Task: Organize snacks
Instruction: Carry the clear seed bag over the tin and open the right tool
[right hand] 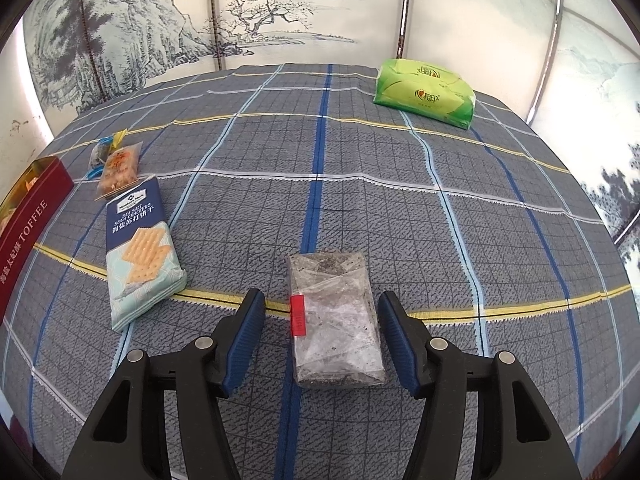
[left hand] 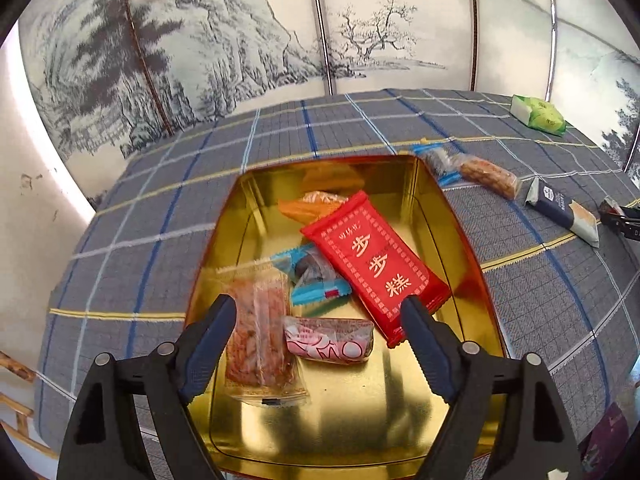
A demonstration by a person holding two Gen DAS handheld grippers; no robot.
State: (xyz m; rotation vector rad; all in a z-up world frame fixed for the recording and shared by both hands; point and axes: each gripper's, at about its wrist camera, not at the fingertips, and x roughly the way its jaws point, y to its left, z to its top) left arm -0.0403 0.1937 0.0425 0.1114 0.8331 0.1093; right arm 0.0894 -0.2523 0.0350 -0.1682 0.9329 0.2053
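Left tool [left hand: 318, 312], jaws spread and empty, hangs over the gold tin [left hand: 452, 216]; inside lie a clear brown snack packet [left hand: 260, 344], a pink packet [left hand: 328, 340], a blue candy [left hand: 312, 276], and a red packet [left hand: 376, 264]. Right tool [right hand: 322, 312], jaws apart, straddles without touching a clear grey packet [right hand: 336, 320] on the checked table [right hand: 400, 208]. Beside it: cracker pack [right hand: 140, 248]; far corner: green tissue pack [right hand: 424, 92].

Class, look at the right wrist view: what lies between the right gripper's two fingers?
A clear-wrapped dark snack bar lies flat on the checked tablecloth, untouched between the open right gripper.
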